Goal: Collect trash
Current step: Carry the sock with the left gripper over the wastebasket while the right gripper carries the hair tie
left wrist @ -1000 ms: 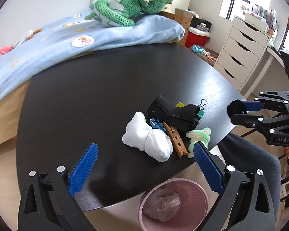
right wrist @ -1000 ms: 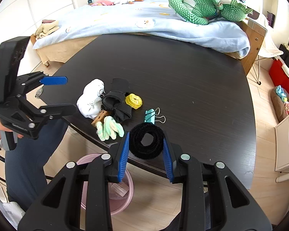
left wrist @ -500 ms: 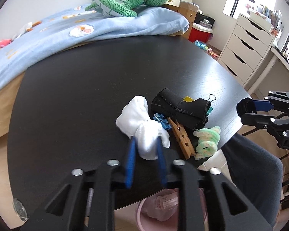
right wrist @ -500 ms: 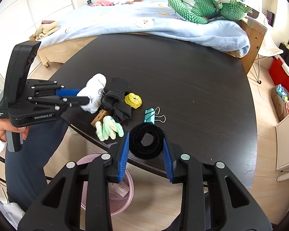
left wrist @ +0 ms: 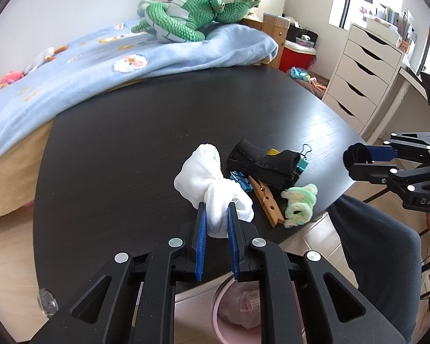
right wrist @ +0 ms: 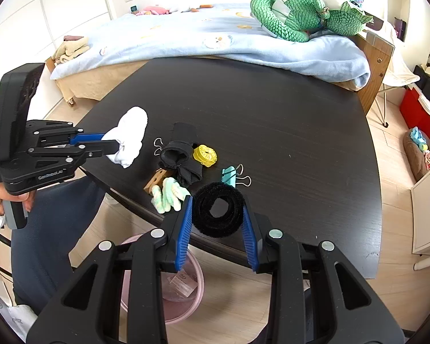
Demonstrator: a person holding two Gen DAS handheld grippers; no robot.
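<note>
My left gripper (left wrist: 216,215) is shut on a white cloth bundle (left wrist: 206,175) and holds it lifted off the black table (left wrist: 129,149); it also shows in the right wrist view (right wrist: 129,137). My right gripper (right wrist: 217,215) is shut on a black velcro roll (right wrist: 218,213) above the table's front edge. On the table lie a black cloth (right wrist: 180,160), a wooden clothespin (left wrist: 265,200), a green-white scrunchie (right wrist: 169,195), a yellow disc (right wrist: 205,154) and a teal binder clip (right wrist: 230,175). A pink bin (right wrist: 186,286) with wrappers stands on the floor below.
A bed with a blue blanket (left wrist: 100,66) and a green plush toy (left wrist: 192,17) borders the table's far side. A white drawer unit (left wrist: 364,77) stands at right. The person's dark-clad leg (left wrist: 372,252) is beside the bin.
My left gripper went from wide open to shut on the white cloth bundle and lifted it off the table. My right gripper stayed still with the velcro roll.
</note>
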